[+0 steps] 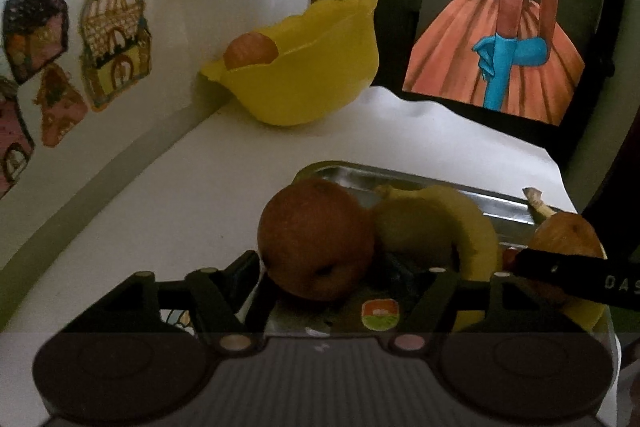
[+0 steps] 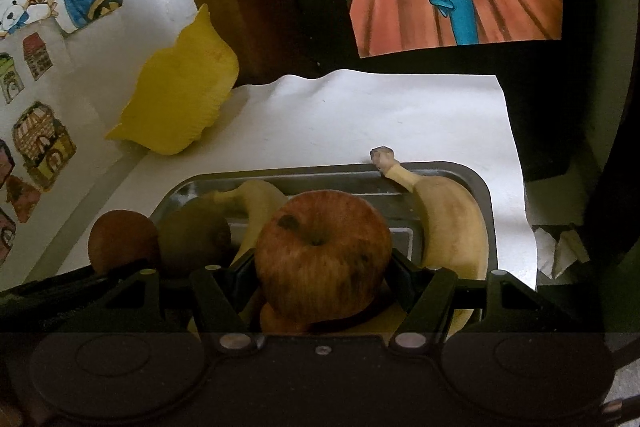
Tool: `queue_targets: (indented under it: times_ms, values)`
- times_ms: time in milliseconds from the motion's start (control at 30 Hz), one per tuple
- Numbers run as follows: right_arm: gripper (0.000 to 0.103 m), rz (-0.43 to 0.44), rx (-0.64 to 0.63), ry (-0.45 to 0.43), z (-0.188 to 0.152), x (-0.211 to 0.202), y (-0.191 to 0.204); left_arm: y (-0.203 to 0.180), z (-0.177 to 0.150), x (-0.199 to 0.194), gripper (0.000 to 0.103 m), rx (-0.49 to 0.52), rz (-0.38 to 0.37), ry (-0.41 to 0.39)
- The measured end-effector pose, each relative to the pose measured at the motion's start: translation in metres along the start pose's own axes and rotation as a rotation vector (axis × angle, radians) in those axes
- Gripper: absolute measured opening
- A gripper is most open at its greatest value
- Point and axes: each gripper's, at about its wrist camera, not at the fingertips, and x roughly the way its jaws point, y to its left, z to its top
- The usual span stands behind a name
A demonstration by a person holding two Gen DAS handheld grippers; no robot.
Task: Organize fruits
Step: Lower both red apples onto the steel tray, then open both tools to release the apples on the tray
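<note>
Red-brown and dimpled, an apple [image 1: 316, 241] sits clamped between the fingers of the left gripper [image 1: 320, 279], raised a little above the near end of a metal tray [image 1: 420, 179]. In the right wrist view the same fruit shows as a dark round shape at the tray's left edge. A second, streaked red apple [image 2: 322, 253] is gripped in the right gripper [image 2: 320, 283], stem hollow facing up, over the middle of the tray; the left wrist view catches it at the far right, partly behind that gripper's black finger.

Inside the tray, a dull green-brown kiwi [image 2: 196, 239] lies just beside the left-held apple, touching a banana [image 2: 260, 211] behind it. Another banana [image 2: 448, 223] curves along the tray's right wall, its stem end resting on the far rim. Something orange peeks out below the right-held apple, too hidden to identify. A small round sticker [image 1: 380, 314] shows on the tray floor in the left wrist view.

The tray rests on a white sheet of paper [image 2: 380, 115] covering the table. Well apart from it, in the far left corner against the wall, stands a yellow bowl [image 1: 304, 75] with a wavy rim, holding an orange fruit [image 1: 251, 50]. Cut-out drawings of houses [image 1: 116, 43] are stuck on the white wall, and a picture of an orange dress with blue gloves [image 1: 500, 55] hangs on the dark surface behind.
</note>
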Motion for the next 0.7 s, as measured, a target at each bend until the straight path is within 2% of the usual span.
queue_targets:
  times_ms: [67,467,600,700]
  values:
    - [0.069,0.013,-0.004,-0.003,0.000,-0.001,-0.002,-0.003,-0.003,-0.007,0.084,-0.017,0.016,-0.016]
    - [0.073,0.099,-0.062,-0.046,0.000,-0.020,-0.018,-0.019,-0.026,-0.060,0.098,-0.152,0.125,-0.079]
    - [0.079,0.132,-0.101,-0.079,-0.007,-0.028,-0.021,-0.023,-0.046,-0.073,0.101,-0.184,0.144,-0.099]
    - [0.084,0.159,-0.121,-0.141,-0.014,-0.035,-0.022,-0.023,-0.059,-0.077,0.101,-0.196,0.132,-0.118]
